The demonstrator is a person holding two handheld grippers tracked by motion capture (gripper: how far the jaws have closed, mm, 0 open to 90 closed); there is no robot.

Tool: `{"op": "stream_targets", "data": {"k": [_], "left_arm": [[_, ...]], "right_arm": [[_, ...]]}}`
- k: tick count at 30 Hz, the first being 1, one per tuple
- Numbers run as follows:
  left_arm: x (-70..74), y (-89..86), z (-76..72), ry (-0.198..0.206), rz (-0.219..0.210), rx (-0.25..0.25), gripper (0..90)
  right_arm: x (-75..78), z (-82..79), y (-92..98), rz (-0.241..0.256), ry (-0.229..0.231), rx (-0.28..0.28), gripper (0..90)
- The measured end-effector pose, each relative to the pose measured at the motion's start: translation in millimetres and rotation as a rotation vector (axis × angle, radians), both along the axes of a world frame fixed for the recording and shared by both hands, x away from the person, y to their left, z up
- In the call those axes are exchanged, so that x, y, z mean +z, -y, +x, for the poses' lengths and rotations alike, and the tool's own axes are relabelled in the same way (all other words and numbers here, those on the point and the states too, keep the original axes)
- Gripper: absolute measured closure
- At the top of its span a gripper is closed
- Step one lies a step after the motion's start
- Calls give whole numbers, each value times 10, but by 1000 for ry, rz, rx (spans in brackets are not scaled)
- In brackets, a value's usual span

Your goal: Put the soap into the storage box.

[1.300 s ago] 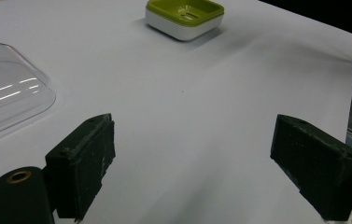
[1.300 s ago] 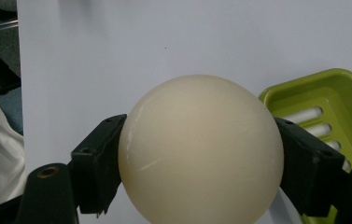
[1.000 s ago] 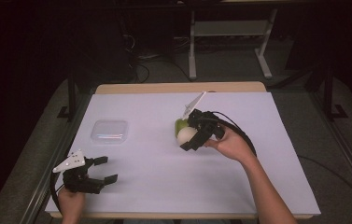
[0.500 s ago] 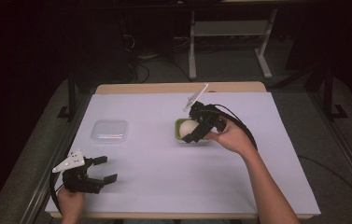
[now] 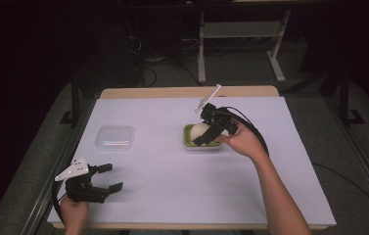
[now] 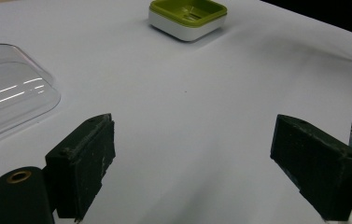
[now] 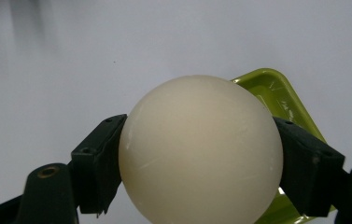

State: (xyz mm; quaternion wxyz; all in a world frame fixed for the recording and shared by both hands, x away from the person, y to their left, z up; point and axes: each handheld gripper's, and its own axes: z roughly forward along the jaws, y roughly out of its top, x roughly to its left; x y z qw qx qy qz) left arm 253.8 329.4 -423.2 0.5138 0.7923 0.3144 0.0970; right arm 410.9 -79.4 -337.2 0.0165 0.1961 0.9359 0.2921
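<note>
A cream-white ball (image 7: 200, 149) is clamped between the jaws of my right gripper (image 7: 200, 163), which is shut on it. In the high view that ball (image 5: 201, 130) hangs just above a small green tray (image 5: 189, 142) with a white base, right of the table's middle, with the right gripper (image 5: 205, 132) over it. The tray (image 6: 187, 16) lies far ahead in the left gripper view, its inside bare. My left gripper (image 5: 109, 177) rests near the front left corner, open, with nothing between its fingers (image 6: 81, 163).
A clear plastic lid (image 5: 115, 137) lies flat on the white table cover (image 5: 172, 186), left of the tray and ahead of the left gripper; its lid (image 6: 5, 93) edge is close to the left jaw. Cables trail from both grippers.
The right gripper has carried the ball a short way up and right, from beside the tray to over it. The left gripper has stayed still.
</note>
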Motion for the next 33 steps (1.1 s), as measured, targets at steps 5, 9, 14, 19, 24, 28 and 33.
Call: {"op": "stream_targets", "data": {"k": [5, 9, 14, 19, 24, 28, 33], "left_arm": [[0, 2, 0, 0, 0, 0, 132], [1, 2, -1, 1, 0, 0, 132], [1, 3, 0, 1, 1, 0, 132], [0, 3, 0, 0, 1, 0, 132], [1, -1, 0, 2, 1, 1, 132], [1, 0, 0, 2, 0, 1, 132], [0, -4, 2, 4, 1, 0, 132]], "right_arm": [[-36, 52, 22, -3, -4, -9, 231], [-42, 76, 41, -1, -12, -19, 231], [-47, 111, 59, -4, -11, -31, 231], [-62, 142, 63, -6, -16, -40, 231], [-99, 190, 66, -11, -20, -46, 231], [-122, 218, 70, -10, -26, -60, 231], [-167, 271, 83, -13, -33, -68, 231]]}}
